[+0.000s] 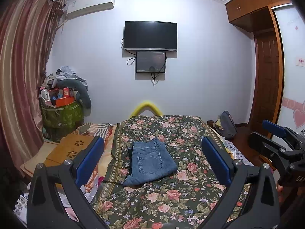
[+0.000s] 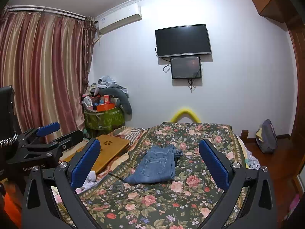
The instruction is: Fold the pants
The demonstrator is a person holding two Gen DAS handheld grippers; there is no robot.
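Fingers (image 1: 215,158) of both grippers spread, empty; jeans (image 1: 150,162) apparently folded mid-bedspread (image 1: 171,200), away from its edges.

Your folded blue denim pants (image 1: 152,162) lie on dark green bedspread (image 1: 190,200) patterned with pink roses and small blue flowers. Your left gripper (image 1: 152,162) and right gripper (image 2: 150,164): black frames, blue finger pads (image 1: 89,158). Curtain (image 1: 21,66) striped maroon and gold. Wall (image 1: 209,66) pale lavender. Black television (image 1: 150,35). Yellow curved foam bar (image 1: 145,107) behind bed. Tan wooden board (image 1: 66,148).
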